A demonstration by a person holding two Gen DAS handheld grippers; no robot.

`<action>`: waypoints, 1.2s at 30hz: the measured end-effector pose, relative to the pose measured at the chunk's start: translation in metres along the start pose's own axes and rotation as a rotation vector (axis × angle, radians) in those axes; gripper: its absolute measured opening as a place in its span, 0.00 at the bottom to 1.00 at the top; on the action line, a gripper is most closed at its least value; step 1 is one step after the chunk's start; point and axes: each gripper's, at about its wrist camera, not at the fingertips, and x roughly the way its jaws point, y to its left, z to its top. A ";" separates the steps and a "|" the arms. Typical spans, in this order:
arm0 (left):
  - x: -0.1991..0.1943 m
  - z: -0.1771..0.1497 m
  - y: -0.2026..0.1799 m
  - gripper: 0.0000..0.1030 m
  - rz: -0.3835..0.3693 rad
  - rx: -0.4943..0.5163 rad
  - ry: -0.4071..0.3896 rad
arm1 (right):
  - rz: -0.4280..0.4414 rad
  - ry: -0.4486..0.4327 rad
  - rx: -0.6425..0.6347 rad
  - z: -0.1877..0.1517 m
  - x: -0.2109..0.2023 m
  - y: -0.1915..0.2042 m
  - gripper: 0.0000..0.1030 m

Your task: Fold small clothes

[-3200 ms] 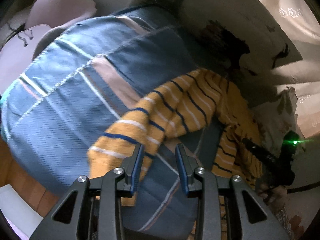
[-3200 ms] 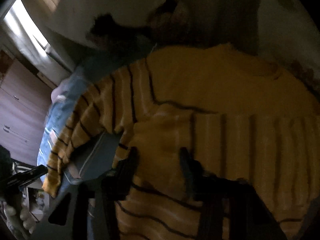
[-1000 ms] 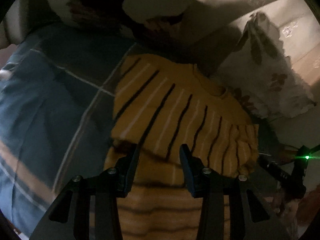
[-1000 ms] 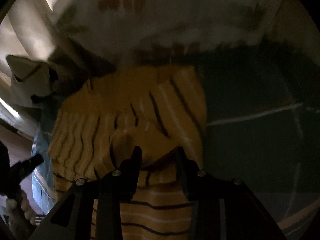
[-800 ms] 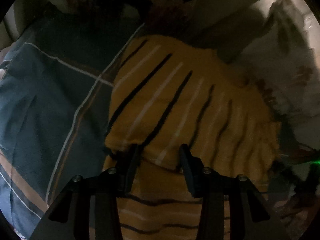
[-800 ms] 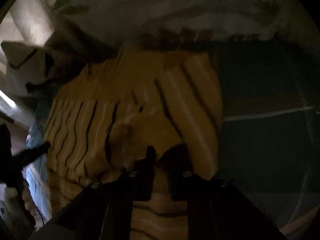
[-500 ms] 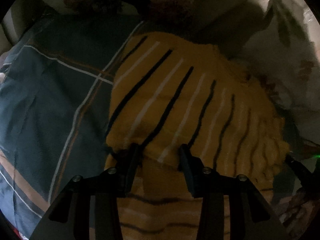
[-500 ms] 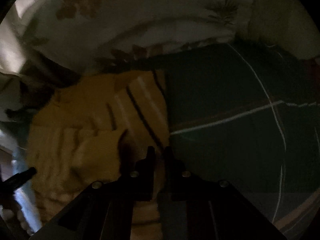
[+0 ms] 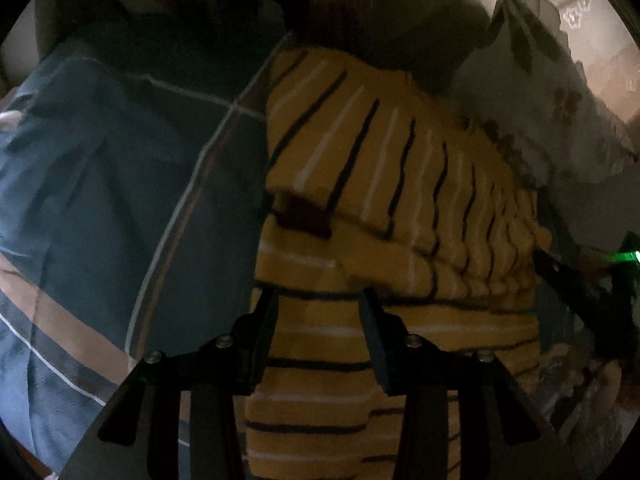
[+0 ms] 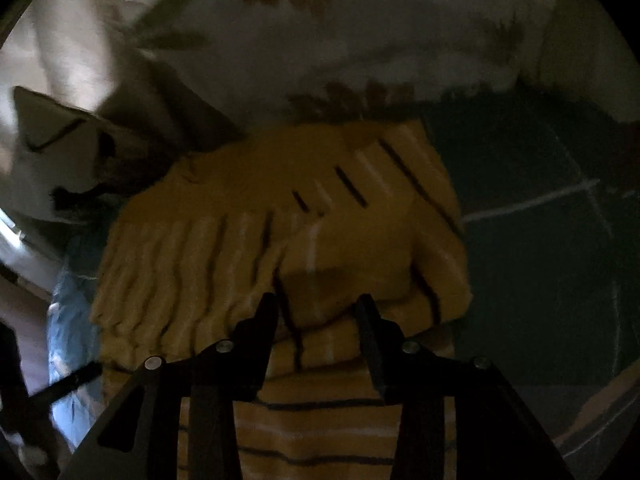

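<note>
Having pinched shut moments ago, right gripper (image 10: 316,304) is opening over the folded sweater (image 9: 384,184); left gripper (image 9: 318,300) is hovering unclenched above it.

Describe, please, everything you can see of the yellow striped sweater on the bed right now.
The yellow striped sweater looks like a soft knit, mustard with thin dark and white stripes. It lies folded on the blue plaid bedcover, a doubled upper layer overlapping the part nearer the cameras, one edge rippled, beside a floral pillow. The left gripper hovers open over it; the right gripper is opening, with knit showing between its jaws.
</note>
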 end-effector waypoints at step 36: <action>-0.060 -0.197 0.006 0.40 -0.052 -0.209 -0.027 | 0.055 0.253 -0.231 -0.235 -0.118 -0.120 0.55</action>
